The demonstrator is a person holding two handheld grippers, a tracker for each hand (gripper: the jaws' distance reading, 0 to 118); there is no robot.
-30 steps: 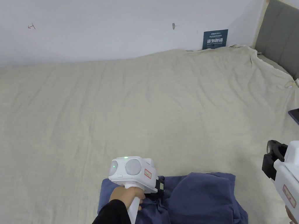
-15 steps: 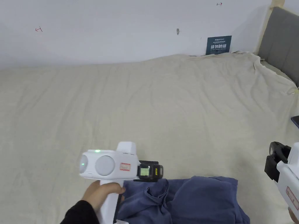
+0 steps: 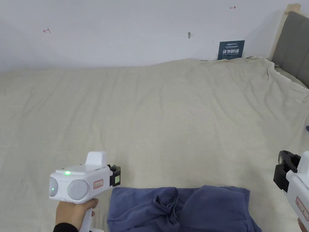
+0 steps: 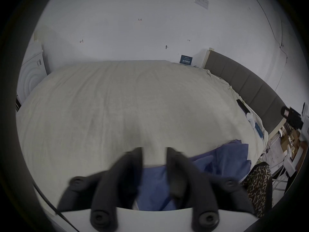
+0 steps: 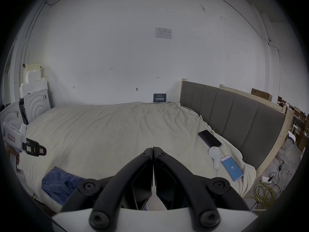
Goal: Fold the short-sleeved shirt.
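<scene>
Leftward off the shirt [image 3: 181, 208] goes my left gripper [image 3: 115, 175], jaws apart; right gripper [image 5: 153, 152] pressed together, empty. Soft, limp cloth at the bed's [image 3: 151, 114] near edge: pinch a hem corner.

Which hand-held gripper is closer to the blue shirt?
Left. The left hand-held gripper hovers just off the blue shirt's left corner; the right hand-held gripper sits farther off, beyond its right edge.

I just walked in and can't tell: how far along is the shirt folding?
Partly done, it seems: the blue shirt lies bunched into a rough rectangle on the bed sheet, with rumpled folds at its middle. Nothing is in hand: the left claw is open beside it, the right claw shut on nothing. Smoothing and the final folds look left.
</scene>
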